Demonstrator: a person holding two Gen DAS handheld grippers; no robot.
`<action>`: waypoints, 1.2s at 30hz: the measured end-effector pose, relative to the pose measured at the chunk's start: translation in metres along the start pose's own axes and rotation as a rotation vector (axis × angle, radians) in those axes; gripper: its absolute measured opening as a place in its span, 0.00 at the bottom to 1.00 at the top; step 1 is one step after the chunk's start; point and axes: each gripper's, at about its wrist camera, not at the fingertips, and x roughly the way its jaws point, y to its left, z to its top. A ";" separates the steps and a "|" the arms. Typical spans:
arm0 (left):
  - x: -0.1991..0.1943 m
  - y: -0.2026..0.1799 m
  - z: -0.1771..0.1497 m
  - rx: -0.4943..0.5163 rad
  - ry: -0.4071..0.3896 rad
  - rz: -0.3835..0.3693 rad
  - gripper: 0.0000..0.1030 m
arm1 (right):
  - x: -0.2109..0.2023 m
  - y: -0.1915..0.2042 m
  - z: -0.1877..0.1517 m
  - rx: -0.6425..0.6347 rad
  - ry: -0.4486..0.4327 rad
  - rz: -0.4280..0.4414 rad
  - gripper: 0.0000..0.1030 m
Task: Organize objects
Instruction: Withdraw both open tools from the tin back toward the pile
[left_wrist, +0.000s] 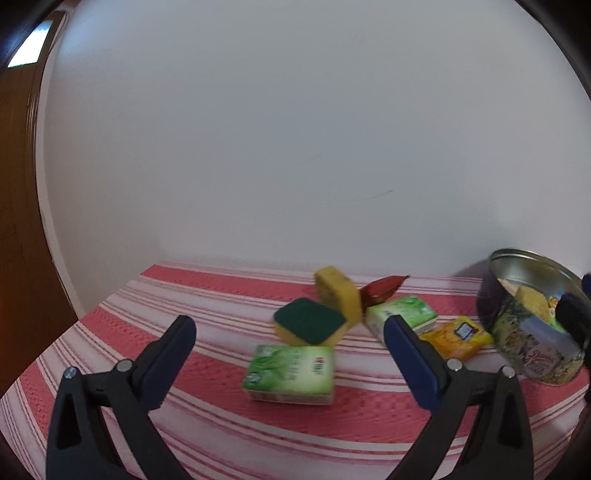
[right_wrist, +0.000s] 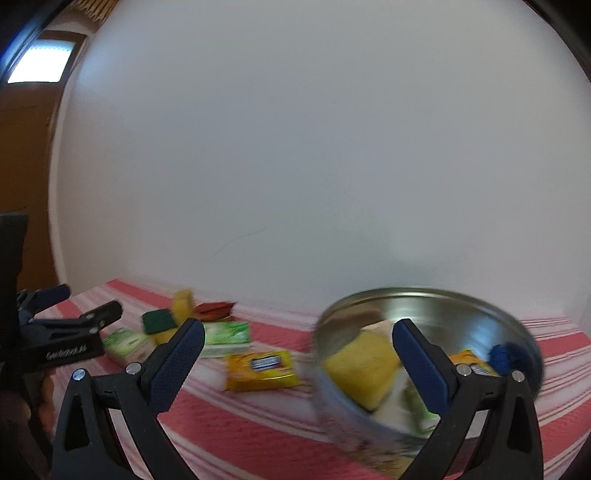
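Both my grippers, left (left_wrist: 290, 334) & right (right_wrist: 297, 338), are hanging wide open, empty. Eyeing the green-topped sponge (left_wrist: 310, 320) w/ the left: prob soft n light, so I'm pinching its sides.

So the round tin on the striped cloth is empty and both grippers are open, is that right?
Not quite. The tin is not empty: the right wrist view shows a yellow sponge and other packets inside it. The rest holds: it sits on the striped cloth, and the left gripper and right gripper are open.

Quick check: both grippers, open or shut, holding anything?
Left gripper: open, holding nothing, above the striped cloth.
Right gripper: open, holding nothing, by the tilted tin.
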 end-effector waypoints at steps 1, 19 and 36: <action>0.002 0.008 0.001 -0.017 0.012 -0.001 1.00 | 0.002 0.003 0.000 -0.013 0.016 0.024 1.00; 0.037 0.071 0.003 -0.179 0.171 0.052 1.00 | 0.099 0.054 -0.010 -0.060 0.449 0.014 1.00; 0.046 0.067 0.001 -0.176 0.235 0.010 1.00 | 0.082 0.057 -0.027 0.055 0.532 0.374 0.99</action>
